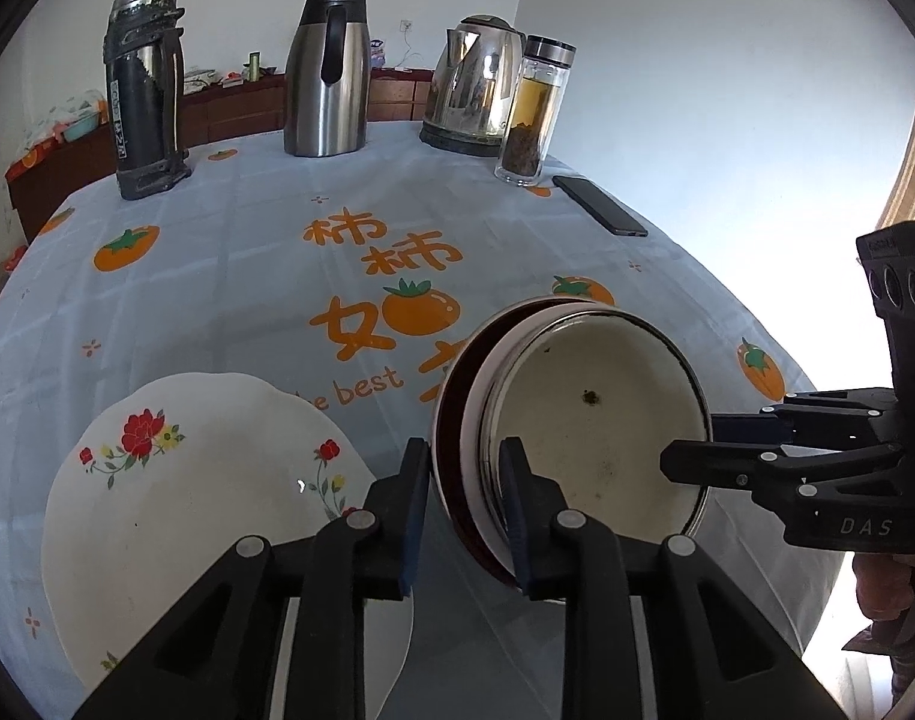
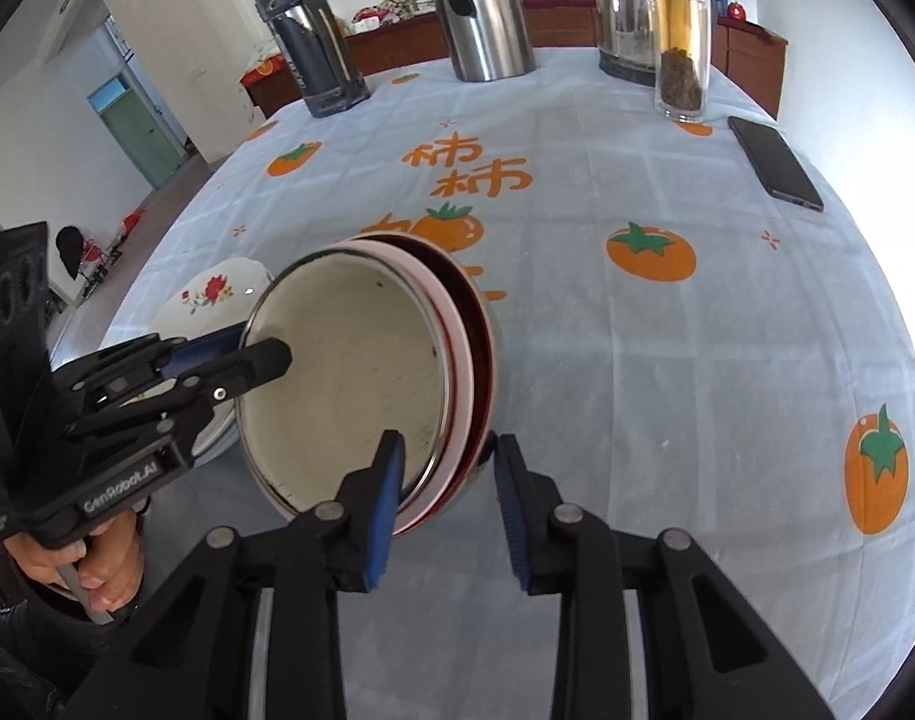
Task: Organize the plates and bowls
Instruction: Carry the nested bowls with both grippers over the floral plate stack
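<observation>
A stack of nested bowls [image 1: 589, 420], cream enamel inside a pink and a dark red one, hangs tilted above the table; it also shows in the right wrist view [image 2: 349, 372]. My left gripper [image 1: 464, 510] is shut on the stack's near rim. My right gripper [image 2: 448, 504] is shut on the opposite rim, and it shows in the left wrist view [image 1: 685, 444]. A white plate with red flowers [image 1: 187, 492] lies flat on the tablecloth to the left, and shows in the right wrist view [image 2: 205, 294].
At the table's far edge stand a dark thermos [image 1: 145, 96], a steel carafe [image 1: 328, 72], an electric kettle [image 1: 475, 84] and a glass tea bottle [image 1: 532, 108]. A black phone [image 1: 598, 204] lies at the right. The tablecloth [image 1: 247, 276] has orange fruit prints.
</observation>
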